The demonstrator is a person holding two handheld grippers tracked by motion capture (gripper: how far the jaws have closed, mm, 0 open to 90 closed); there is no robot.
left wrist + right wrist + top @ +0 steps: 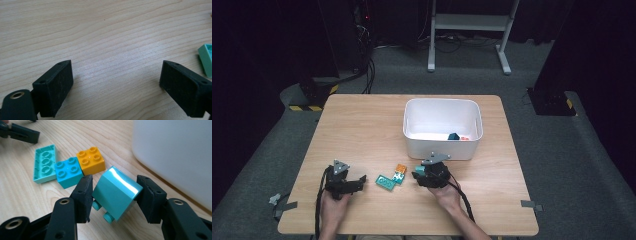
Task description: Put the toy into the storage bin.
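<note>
My right gripper [113, 195] is shut on a glossy teal brick [115, 192], which sits tilted between the pads with its studs pointing down and toward the camera. In the high view that gripper [418, 176] points left, just in front of the white bin [412, 140]. Beyond the held brick lie an orange brick [90, 160], a blue brick [68, 171] and a mint brick [45, 166] turned underside up, all touching in a row. My left gripper [362, 181] rests open on the table left of them. Its jaws [116, 82] stand wide over bare wood, with the mint brick [206, 58] at the right edge.
The white bin [175, 157] stands close on the right of my right gripper. It holds a dark teal piece [453, 136] and a small orange-red piece [464, 138]. The wooden table [362, 125] has bare room at the left and back. Cables trail from both grippers toward the near edge.
</note>
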